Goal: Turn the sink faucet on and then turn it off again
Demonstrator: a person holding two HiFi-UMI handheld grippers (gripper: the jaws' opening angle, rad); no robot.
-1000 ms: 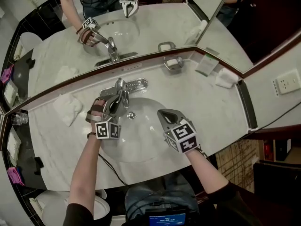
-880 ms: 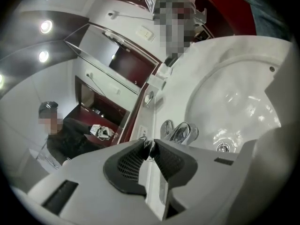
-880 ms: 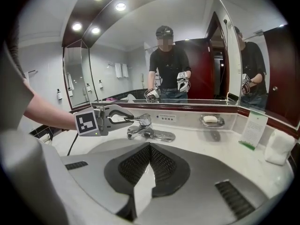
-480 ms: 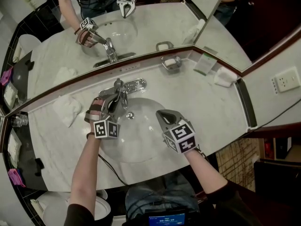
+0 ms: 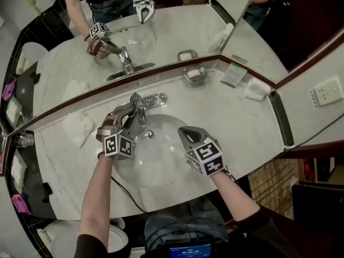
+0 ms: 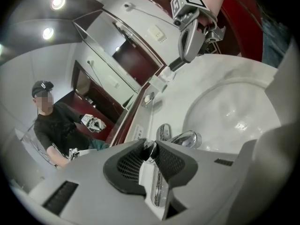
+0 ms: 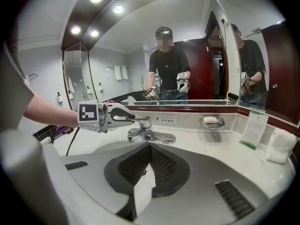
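Colour rundown: the right gripper [image 5: 183,130] is plain grey with black mesh-patterned pads, and its cube [image 5: 206,157] wears black-and-white square markers. The sink bowl [image 5: 156,171] under it is glossy white. The faucet [image 5: 138,104], ahead and to the gripper's left, is shiny chrome. The counter [image 5: 242,128] to its right is pale whitish-grey marble with faint veining. The trim [image 7: 197,108] beyond is dark reddish brown. The soap dish [image 5: 194,74] ahead is chrome with white soap.

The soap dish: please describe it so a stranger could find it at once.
Start at the marble counter under the mirror. Right of the faucet, near the backsplash, sits the soap dish. It alone is a metal holder carrying a white bar.
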